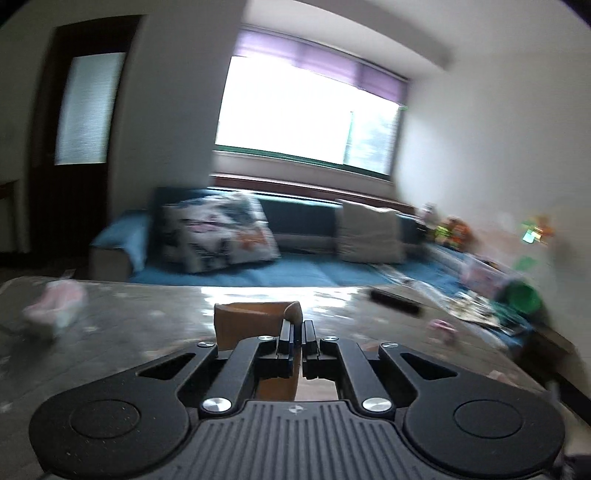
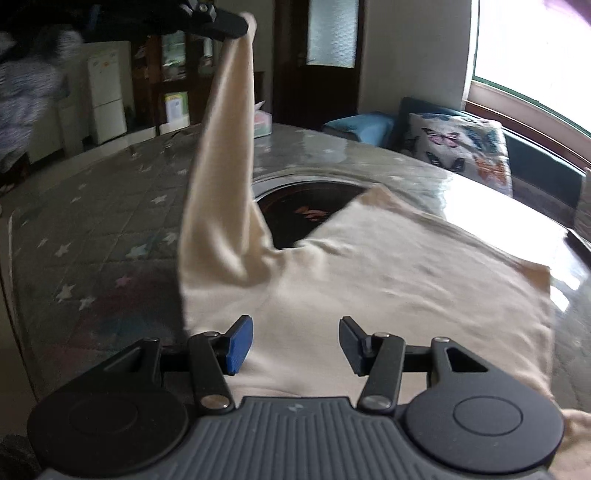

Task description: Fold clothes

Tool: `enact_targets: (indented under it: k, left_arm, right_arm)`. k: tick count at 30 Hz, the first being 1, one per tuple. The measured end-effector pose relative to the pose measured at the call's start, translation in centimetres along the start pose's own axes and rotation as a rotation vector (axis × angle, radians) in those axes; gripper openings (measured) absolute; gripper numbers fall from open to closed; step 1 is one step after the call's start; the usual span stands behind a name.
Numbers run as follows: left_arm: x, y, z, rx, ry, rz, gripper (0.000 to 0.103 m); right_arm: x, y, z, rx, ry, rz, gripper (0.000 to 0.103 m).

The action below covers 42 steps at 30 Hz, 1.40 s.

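A cream garment (image 2: 388,288) lies spread on the table (image 2: 92,229) in the right wrist view. One long part of it (image 2: 225,147) is lifted high by my left gripper (image 2: 240,26), which is shut on its end at the top of that view. In the left wrist view the left gripper (image 1: 297,332) is shut on a tan-looking fold of the cloth (image 1: 255,317), held above the table (image 1: 147,325). My right gripper (image 2: 295,343) is open and empty, hovering just over the near part of the garment.
A dark round inset (image 2: 306,214) sits in the table middle, partly under the garment. A tissue box (image 2: 262,123) stands at the far edge. A blue sofa (image 1: 295,258) with cushions lies beyond. A pink-white bundle (image 1: 55,302) and a dark remote-like item (image 1: 395,301) are on the table.
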<state>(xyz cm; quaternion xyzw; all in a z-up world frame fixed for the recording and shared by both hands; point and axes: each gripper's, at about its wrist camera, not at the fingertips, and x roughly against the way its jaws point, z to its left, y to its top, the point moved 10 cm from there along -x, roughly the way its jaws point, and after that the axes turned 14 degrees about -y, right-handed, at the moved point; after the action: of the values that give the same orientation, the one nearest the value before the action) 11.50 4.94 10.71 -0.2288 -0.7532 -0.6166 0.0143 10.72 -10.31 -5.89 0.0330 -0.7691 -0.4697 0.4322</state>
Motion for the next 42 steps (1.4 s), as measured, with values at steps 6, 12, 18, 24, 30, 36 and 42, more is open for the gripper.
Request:
enact_targets:
  k: [6, 12, 18, 24, 30, 36, 42]
  left_arm:
    - [-4.1, -2.5, -6.0, -0.060, -0.162, 0.106, 0.008]
    - [-5.8, -6.5, -7.8, -0.110, -0.220, 0.215, 0.029]
    - [-5.2, -8.9, -1.3, -0.075, -0.030, 0.255, 0.043]
    - [-5.1, -13.5, 3.8, -0.019, 0.116, 0.346, 0.043]
    - [-5.0, -15.7, 4.9, 0.006, 0.146, 0.378, 0.043]
    - [-4.5, -15.8, 5.0, 0.027, 0.141, 0.376, 0.047]
    - [-4.2, -16.0, 5.3, 0.032, 0.149, 0.378, 0.047]
  right_arm:
    - [1.0, -1.5, -5.5, -0.094, -0.096, 0.017, 0.053]
    - [1.4, -4.3, -9.6, -0.166, -0.163, 0.070, 0.053]
    - [2.8, -6.2, -11.1, -0.187, -0.172, 0.092, 0.053]
    - [5.3, -5.4, -12.3, -0.286, -0.112, 0.052, 0.053]
    - [4.6, -4.0, -12.9, -0.362, -0.063, 0.044, 0.042]
    - [0.3, -5.3, -11.2, -0.292, -0.081, 0.140, 0.021]
    - [1.8, -2.8, -10.6, -0.186, -0.152, 0.036, 0.006]
